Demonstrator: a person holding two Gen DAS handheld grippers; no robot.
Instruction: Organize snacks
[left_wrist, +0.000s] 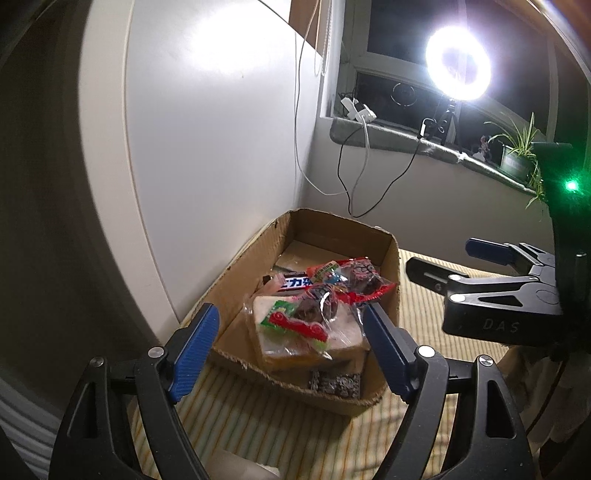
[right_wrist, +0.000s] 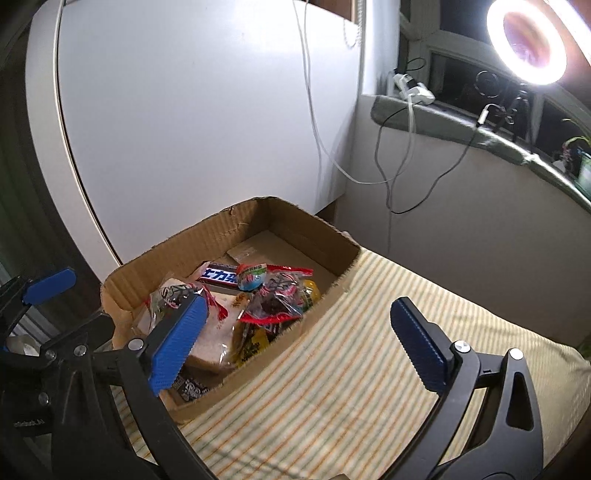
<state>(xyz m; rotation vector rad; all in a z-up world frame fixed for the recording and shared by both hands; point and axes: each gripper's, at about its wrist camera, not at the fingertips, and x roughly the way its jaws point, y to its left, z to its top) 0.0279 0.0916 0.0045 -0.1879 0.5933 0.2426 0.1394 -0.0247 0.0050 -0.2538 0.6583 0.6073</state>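
Two grippers over striped bedding (right_wrist: 369, 350), both empty. Left gripper (left_wrist: 291, 349) fingers apart, nothing between the pads, hanging above near end of cardboard box (left_wrist: 391, 302). Right gripper (right_wrist: 299, 345) fingers spread wide, at box's right edge. Snacks (right_wrist: 258, 295) piled inside box: bread pack (left_wrist: 295, 332), red-edged wrappers, dark chocolate bar (right_wrist: 219, 275). Box against white panel (right_wrist: 184, 110), far end bare.
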